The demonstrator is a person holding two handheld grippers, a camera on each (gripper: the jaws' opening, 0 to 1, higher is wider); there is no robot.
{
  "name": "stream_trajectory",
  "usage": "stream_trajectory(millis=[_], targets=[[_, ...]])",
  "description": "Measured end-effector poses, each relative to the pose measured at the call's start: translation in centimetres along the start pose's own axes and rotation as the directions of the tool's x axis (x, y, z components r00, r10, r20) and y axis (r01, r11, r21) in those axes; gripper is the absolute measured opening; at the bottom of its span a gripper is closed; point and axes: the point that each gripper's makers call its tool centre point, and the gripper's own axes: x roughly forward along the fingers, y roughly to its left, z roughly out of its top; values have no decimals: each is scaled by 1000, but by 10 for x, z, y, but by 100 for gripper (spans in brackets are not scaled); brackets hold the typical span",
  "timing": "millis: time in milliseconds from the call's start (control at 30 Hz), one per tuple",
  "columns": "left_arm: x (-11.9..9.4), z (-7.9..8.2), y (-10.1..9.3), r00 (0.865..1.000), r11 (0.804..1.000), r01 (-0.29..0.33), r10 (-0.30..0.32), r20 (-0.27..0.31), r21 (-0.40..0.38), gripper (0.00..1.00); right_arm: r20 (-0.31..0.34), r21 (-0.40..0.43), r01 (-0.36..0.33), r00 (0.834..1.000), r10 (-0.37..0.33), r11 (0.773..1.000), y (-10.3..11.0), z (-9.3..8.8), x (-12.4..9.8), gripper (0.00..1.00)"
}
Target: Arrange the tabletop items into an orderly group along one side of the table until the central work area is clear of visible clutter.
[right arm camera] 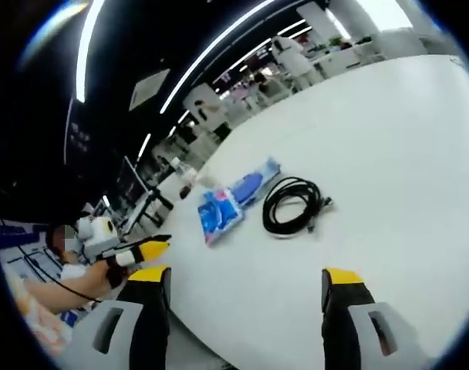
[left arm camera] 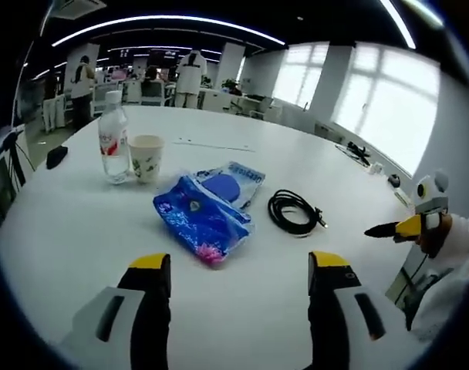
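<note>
Cable (left arm camera: 295,212) coiled beside blue packet (left arm camera: 202,217) on table (left arm camera: 80,231)

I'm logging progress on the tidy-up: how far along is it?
Nothing looks grouped yet. Both claws, left and right, are open and empty. The blue pouches and black cable lie mid-table; the water bottle and paper cup stand together farther back.

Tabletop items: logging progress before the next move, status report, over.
Left tongs open, empty. Right tongs open, empty. Blue packets, black cable, bottle, paper cup spread mid-table, ungrouped. Nothing blocking.
</note>
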Motion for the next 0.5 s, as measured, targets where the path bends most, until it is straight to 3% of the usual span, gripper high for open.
stream_trajectory(millis=[200, 500], targets=[[5, 13, 16, 1000, 1000, -3, 3, 2, 30, 71, -29, -1, -10, 1000, 10, 1000, 7, -5, 7, 83], [17, 22, 40, 1000, 998, -2, 3, -12, 66, 70, -124, -7, -25, 992, 24, 1000, 18, -30, 21, 81]])
